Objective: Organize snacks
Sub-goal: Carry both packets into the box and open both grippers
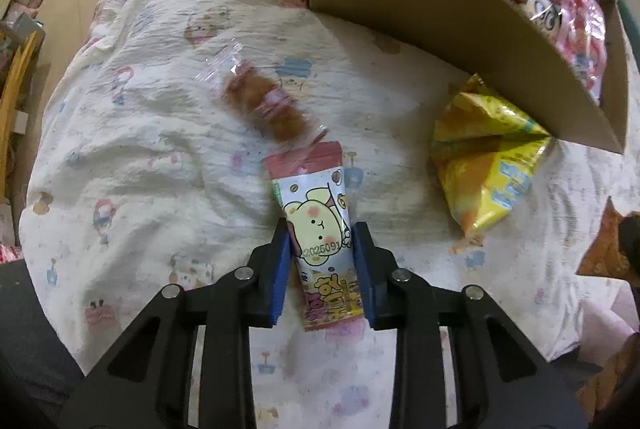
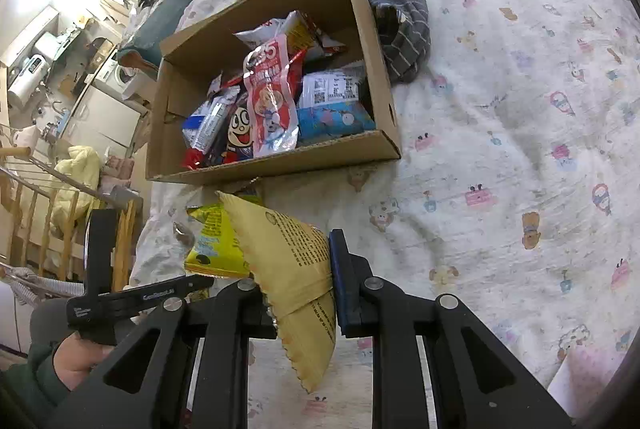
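Bed sheet (image 1: 140, 149) carries cardboard box (image 2: 276, 165), already well filled. Left gripper (image 1: 322, 261) jaws pinching cartoon packet (image 1: 316, 225); right gripper (image 2: 298, 281) jaws clamped on tan bag (image 2: 292, 261). Left outside: yellow bag (image 1: 480, 157), brown snack (image 1: 264, 105).

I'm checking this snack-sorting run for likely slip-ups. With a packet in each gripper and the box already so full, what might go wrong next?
1. The left gripper pinches the cartoon packet near one end, so the long free end may droop or twist out when lifted.
2. The cardboard box is heaped; the puffy tan bag in the right gripper may slide off the pile.
3. The clear-wrapped snack touches the packet's top and may get dragged along.
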{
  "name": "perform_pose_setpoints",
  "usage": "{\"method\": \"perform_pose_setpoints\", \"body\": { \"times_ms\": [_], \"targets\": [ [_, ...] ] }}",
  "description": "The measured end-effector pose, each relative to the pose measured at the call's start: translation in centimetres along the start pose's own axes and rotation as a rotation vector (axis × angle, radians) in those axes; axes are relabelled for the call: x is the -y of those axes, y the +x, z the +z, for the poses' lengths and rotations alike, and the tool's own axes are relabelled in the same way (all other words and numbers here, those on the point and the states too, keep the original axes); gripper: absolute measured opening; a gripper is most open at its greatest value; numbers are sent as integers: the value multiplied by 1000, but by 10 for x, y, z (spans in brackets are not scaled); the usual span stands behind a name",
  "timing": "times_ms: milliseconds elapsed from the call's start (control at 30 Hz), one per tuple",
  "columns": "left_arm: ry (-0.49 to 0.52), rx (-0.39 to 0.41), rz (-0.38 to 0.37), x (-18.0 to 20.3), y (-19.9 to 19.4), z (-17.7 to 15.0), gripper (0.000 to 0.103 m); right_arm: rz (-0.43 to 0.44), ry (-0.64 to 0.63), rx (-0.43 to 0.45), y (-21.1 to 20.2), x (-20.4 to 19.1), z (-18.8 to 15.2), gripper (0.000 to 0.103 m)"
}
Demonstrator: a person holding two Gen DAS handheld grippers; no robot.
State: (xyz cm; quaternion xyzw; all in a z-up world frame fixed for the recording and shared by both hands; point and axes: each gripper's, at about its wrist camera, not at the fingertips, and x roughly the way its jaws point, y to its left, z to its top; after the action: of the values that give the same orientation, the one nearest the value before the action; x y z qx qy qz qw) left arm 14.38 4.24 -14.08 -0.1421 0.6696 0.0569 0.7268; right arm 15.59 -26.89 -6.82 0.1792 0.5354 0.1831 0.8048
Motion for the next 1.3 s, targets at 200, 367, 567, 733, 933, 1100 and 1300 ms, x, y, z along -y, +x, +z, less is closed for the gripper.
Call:
{"method": "perform_pose_setpoints", "body": {
  "times_ms": [200, 367, 567, 733, 933, 1100, 1300],
  "targets": [
    [59, 44, -3, 9, -32, -5, 24, 12, -13, 14, -3, -8, 3, 20],
    [124, 114, 14, 20, -58, -7, 24, 26, -29, 35, -9, -13, 4, 20],
    [200, 209, 3, 33, -95, -4, 23, 62, -19, 76, -22, -16, 9, 20],
    [203, 292, -11, 24, -127, 18, 23, 86, -29, 169, -43, -24, 21, 20],
    [214, 391, -20, 19, -157, 38, 23, 96, -33, 249, -56, -32, 36, 20],
    [216, 417, -20, 23, -164, 57, 23, 86, -48, 233, -48, -37, 48, 20],
    [234, 400, -25, 36, -152, 76, 23, 50, -76, 201, -31, -45, 70, 20]
  ]
}}
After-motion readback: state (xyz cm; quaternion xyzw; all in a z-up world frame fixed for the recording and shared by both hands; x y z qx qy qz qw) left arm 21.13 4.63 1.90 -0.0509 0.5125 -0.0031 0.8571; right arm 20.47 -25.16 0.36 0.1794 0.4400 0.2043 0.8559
